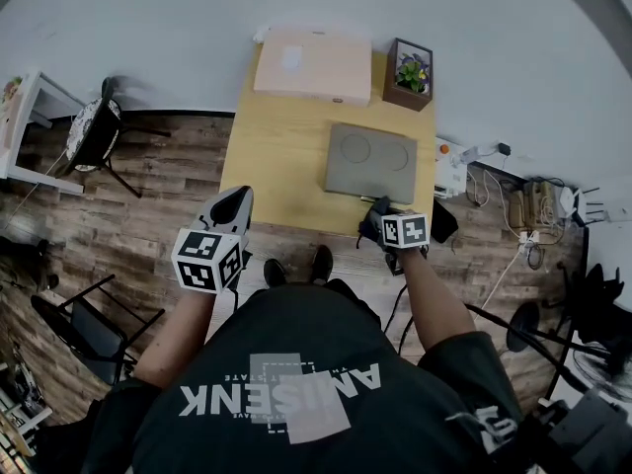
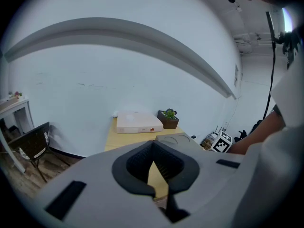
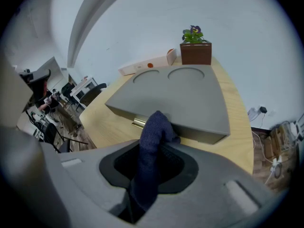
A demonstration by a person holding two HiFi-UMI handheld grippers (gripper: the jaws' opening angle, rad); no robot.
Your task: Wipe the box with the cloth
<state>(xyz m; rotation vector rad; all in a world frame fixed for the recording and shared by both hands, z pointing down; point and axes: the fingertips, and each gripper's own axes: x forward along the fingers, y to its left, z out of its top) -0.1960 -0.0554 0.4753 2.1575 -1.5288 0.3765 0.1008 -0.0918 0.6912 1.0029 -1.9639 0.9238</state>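
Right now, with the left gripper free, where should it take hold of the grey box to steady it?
Probably the near left corner, coming from the left across the table: the grey box lies flat, its top looks too wide for the jaws, and the right gripper holds the cloth at the near edge.

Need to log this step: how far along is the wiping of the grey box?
Done: the cloth is clamped in the right gripper. In hand: the cloth's tip is up against the front edge of the grey box. Left: wiping the lid, which shows no sign either way of having been wiped. The left gripper is shut and empty, near the table's near left corner.
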